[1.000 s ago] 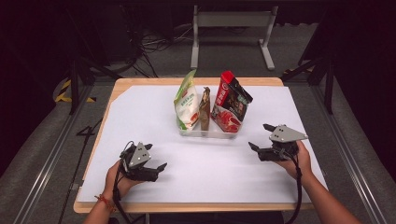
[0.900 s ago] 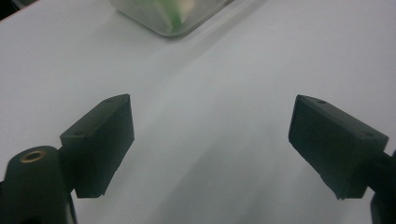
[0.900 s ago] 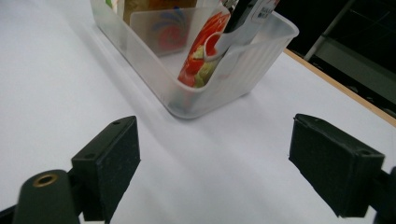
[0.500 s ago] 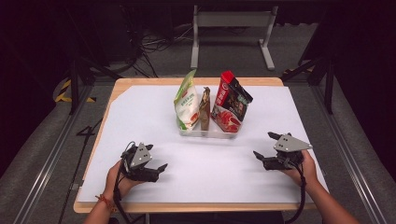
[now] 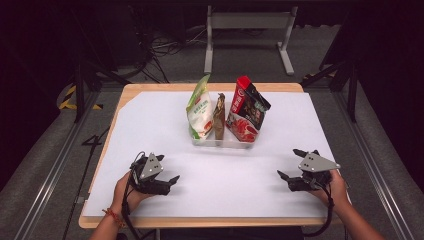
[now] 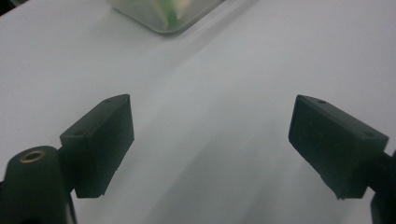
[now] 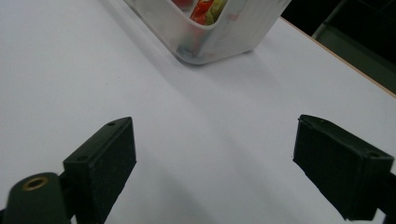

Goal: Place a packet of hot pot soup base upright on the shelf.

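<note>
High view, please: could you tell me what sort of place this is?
Probably a lab or recording workshop, not a home: a wooden table under a white sheet, dark surroundings with cables on the floor, and a metal frame behind.

Your left claw (image 6: pixel 210 140) and right claw (image 7: pixel 215 158) have matt black plastic pads. The counter (image 5: pixel 150 90) shows a pale wood edge under a smooth matt white sheet (image 5: pixel 160 125). At twelve o'clock, the translucent plastic bin (image 7: pixel 233 32) holds glossy foil-like packets (image 5: pixel 247 112).
</note>
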Demonstrator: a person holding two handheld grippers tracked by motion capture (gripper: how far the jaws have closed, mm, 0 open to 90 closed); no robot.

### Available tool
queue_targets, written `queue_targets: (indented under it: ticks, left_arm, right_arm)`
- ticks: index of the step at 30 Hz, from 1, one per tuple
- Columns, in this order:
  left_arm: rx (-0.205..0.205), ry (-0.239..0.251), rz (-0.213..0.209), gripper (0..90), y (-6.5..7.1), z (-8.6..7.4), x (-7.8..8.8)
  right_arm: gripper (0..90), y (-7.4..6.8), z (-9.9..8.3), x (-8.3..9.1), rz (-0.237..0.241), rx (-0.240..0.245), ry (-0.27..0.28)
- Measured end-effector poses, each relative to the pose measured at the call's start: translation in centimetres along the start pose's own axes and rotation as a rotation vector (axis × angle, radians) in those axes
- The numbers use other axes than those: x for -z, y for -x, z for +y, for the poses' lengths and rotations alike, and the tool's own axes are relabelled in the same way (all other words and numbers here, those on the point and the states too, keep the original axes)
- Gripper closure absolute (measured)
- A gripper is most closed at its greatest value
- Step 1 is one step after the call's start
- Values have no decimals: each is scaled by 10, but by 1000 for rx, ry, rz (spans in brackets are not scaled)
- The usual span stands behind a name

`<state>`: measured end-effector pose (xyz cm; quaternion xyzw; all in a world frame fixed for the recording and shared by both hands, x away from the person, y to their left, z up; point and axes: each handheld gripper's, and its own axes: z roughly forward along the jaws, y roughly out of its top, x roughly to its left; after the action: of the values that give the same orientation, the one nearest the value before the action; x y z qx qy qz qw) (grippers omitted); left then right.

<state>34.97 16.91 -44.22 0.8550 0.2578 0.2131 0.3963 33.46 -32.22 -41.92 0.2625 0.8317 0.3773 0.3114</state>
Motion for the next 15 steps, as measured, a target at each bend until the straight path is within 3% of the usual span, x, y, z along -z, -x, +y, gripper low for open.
queue_targets:
  ticks: [5,15]
  left_arm:
    - [-1,-3,2,148,0,0,0]
    - [-6,-6,-1,148,1,1,-1]
  right_arm:
    - [141,0,-8,6,-9,-1,-3]
    - [146,4,-26,19,-25,-50,-9]
